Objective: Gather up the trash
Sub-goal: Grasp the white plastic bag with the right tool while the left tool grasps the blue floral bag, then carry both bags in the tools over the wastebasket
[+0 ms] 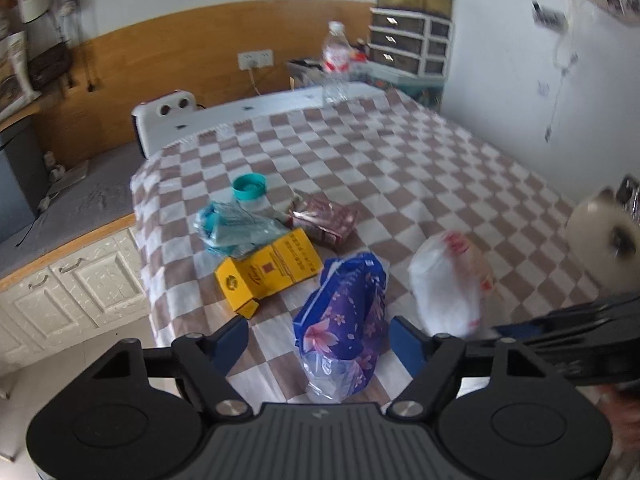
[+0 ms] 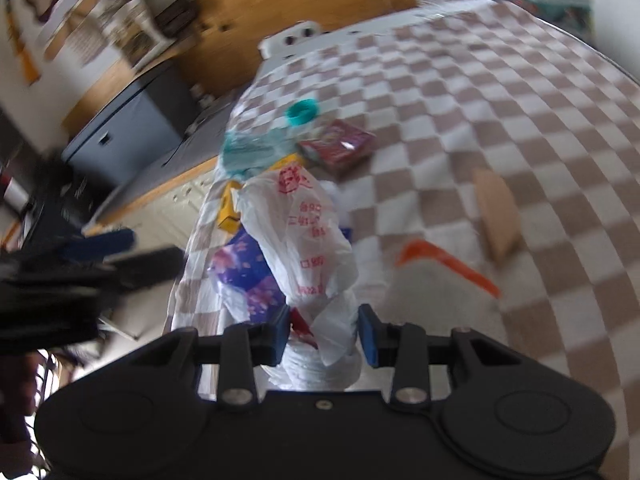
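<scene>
Right hand-held gripper point(image 2: 323, 334): jaws narrowed around the thin, crumpled white plastic bag with red print point(image 2: 304, 240) just ahead on the checkered bed point(image 2: 500, 100); contact unclear. Left hand-held gripper point(image 1: 318, 340): apart, straddling the purple floral plastic pouch point(image 1: 344, 312). Both look light, limp, slippery; pinch bunched film.

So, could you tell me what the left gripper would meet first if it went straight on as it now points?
Most likely the blue-and-purple flowered plastic bag, lying between the left gripper's open jaws on the checkered cloth.

checkered blanket point(image 1: 400, 168) on bed, drawer unit point(image 1: 408, 46), white cabinets point(image 1: 72, 284).
</scene>
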A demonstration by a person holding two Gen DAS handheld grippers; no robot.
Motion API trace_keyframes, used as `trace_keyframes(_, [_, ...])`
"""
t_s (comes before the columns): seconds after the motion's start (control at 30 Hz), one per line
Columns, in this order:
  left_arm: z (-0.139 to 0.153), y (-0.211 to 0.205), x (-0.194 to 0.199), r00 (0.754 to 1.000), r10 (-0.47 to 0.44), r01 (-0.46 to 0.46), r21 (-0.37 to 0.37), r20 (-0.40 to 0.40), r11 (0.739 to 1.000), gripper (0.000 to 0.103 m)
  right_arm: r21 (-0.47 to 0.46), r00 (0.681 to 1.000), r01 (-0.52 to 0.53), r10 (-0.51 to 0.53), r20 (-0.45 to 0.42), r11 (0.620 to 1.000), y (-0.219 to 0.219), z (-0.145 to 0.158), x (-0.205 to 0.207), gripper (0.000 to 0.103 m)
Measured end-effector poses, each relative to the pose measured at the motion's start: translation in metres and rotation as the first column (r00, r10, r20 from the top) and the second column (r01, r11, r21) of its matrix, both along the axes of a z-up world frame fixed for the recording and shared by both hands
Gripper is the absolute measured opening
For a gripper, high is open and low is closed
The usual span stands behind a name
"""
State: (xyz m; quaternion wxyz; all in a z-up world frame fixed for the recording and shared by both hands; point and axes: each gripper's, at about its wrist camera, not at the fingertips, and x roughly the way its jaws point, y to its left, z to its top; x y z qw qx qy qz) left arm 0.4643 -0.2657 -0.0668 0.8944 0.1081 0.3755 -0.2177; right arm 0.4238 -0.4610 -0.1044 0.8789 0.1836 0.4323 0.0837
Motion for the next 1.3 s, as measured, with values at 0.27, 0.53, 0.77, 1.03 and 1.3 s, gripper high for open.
trace_keyframes(0.27, [-0.045, -0.029, 0.04, 0.993, -0.079, 0.086, 0.071, -0.089, 0.994, 0.077, 0.012, 0.998, 0.062, -0.062, -0.011, 0.998, -0.014, 0.005, -0.01, 0.037])
trace_keyframes(0.53, [-0.059, -0.025, 0.063, 0.984, -0.01, 0.012, 0.013, -0.177, 1.0, 0.053, -0.001, 0.996, 0.082, -0.082, -0.017, 0.997, -0.013, 0.003, -0.008, 0.037])
trace_keyframes(0.77, [-0.049, -0.013, 0.048, 0.982, 0.018, -0.025, -0.032, -0.189, 0.999, 0.036, -0.024, 0.995, 0.098, -0.098, -0.015, 0.995, -0.009, 0.005, -0.011, 0.037])
trace_keyframes(1.03, [-0.022, 0.013, 0.006, 0.983, 0.096, -0.103, -0.037, -0.159, 0.994, 0.035, -0.065, 0.994, 0.106, -0.106, 0.003, 0.992, -0.001, 0.017, -0.021, 0.037])
trace_keyframes(1.3, [0.002, 0.052, -0.035, 0.972, 0.196, -0.206, -0.07, -0.128, 0.976, 0.035, -0.114, 0.995, 0.091, -0.086, 0.051, 0.989, 0.016, 0.037, -0.038, 0.037])
